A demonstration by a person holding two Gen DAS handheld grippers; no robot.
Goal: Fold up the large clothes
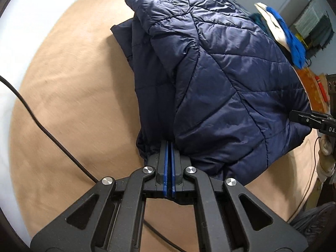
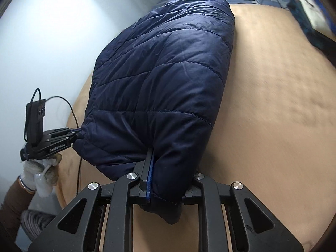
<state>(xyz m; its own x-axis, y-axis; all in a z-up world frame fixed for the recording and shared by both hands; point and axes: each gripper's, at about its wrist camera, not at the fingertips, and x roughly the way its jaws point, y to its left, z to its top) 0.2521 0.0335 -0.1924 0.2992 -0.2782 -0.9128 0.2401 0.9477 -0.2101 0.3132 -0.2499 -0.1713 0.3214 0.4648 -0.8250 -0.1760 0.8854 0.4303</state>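
Note:
A navy quilted jacket (image 1: pixel 220 69) lies bunched on a tan bed cover (image 1: pixel 73 105). In the left wrist view my left gripper (image 1: pixel 169 147) is shut on the jacket's near edge, its blue pads pressed together with fabric at the tips. My right gripper (image 1: pixel 294 115) shows at the right edge of that view, its tips against the jacket's far corner. In the right wrist view the jacket (image 2: pixel 163 73) hangs over my right gripper (image 2: pixel 168 168), which is shut on a thick fold; the fabric hides its right finger. A gloved hand (image 2: pixel 40 174) holds my left gripper (image 2: pixel 78 132) at the jacket's left corner.
A black cable (image 1: pixel 42 126) runs across the bed cover at the left. A pile of blue and white clothes (image 1: pixel 281 31) lies past the jacket, also seen at the top right of the right wrist view (image 2: pixel 308 10). A pale wall (image 2: pixel 42 42) borders the bed.

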